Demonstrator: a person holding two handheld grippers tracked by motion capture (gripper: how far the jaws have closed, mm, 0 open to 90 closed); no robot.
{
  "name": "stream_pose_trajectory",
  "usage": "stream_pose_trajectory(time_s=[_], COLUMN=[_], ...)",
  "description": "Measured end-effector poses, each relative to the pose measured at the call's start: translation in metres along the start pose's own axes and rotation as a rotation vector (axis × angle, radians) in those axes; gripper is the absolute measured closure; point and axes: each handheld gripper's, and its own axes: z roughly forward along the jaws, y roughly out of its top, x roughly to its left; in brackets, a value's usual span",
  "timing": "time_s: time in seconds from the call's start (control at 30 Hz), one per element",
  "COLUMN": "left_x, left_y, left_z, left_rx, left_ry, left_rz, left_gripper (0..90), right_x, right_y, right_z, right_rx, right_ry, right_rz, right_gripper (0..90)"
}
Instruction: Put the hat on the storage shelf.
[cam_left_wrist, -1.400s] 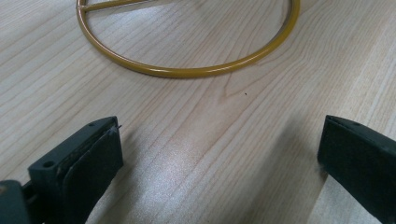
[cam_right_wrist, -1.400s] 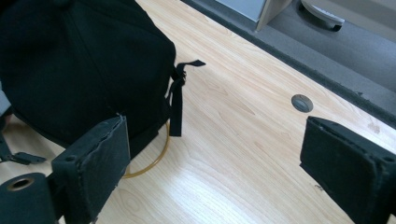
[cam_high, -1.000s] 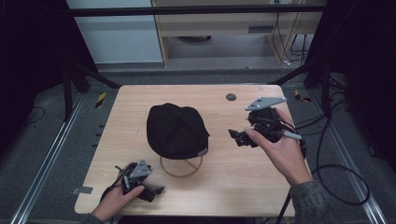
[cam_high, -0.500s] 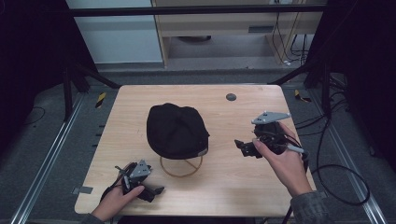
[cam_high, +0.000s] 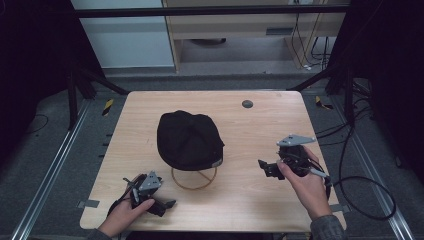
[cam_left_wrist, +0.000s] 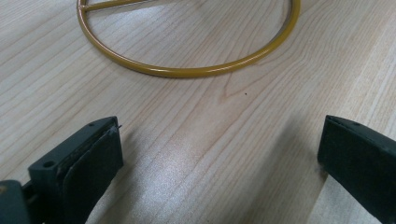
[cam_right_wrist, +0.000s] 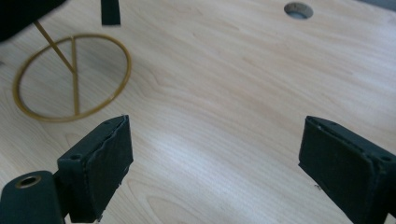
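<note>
High view: black cap (cam_high: 189, 141) sits on a yellow wire stand (cam_high: 194, 178) at desk (cam_high: 260, 125) centre. Your left hand-held gripper (cam_high: 167, 204) rests at the front-left edge; the stand's ring lies just ahead and to the right of it, nearer to this one than to the other. Your right hand-held gripper (cam_high: 261, 165) is to the cap's right, well apart, pointing left toward it. Both have jaws wide open w/ nothing between (the gripper views show bare wood betw. the pads). Cap's brim faces front-right, so its long axis runs approx. back-left to front-right. I judge the left one has the shorter reach.
</note>
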Motion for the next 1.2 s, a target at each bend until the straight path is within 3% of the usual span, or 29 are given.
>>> stream_pose_trajectory(time_s=[0.7,1.2], left_x=[0.000,0.000], left_y=[0.000,0.000], left_z=[0.000,0.000], left_rx=[0.000,-0.001], left_ry=[0.001,0.001], left_rz=[0.000,-0.001], left_gripper=[0.0,0.0], right_x=[0.004,0.024], right_y=[-0.042,-0.064], right_z=[0.030,0.060], right_rx=[0.072,0.106], right_ry=[0.010,0.060], right_rz=[0.023,0.037], right_gripper=[10.4,10.7])
